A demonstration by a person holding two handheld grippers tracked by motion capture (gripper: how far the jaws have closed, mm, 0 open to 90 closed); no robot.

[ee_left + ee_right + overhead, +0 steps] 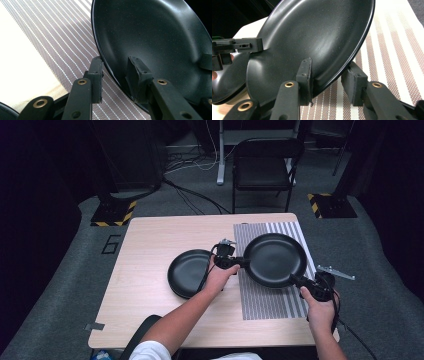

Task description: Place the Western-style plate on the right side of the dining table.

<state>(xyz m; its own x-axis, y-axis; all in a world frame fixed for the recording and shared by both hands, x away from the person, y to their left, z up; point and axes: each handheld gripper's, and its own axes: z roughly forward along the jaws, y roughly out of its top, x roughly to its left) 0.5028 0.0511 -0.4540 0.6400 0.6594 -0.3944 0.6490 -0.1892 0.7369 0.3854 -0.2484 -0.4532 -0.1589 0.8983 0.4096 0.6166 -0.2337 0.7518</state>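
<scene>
A black plate (274, 260) hangs tilted over the striped placemat (270, 300), held at two points on its rim. My left gripper (235, 261) is shut on the plate's left rim; in the left gripper view its jaws (116, 67) straddle the edge of the plate (155, 35), one pad under it and one inside. My right gripper (296, 280) is shut on the near right rim, and its jaws (329, 72) clamp the edge of the plate (312, 35). A second black plate (189, 272) lies flat on the wooden table (150, 245), to the left of my left hand.
The placemat covers the table's right part up to its edge. Beyond the far edge a black chair (265, 165) stands on grey carpet, with cables and two yellow-and-black striped bases (114, 212) (330, 205). A strip of tape (94, 326) sticks out at the near left corner.
</scene>
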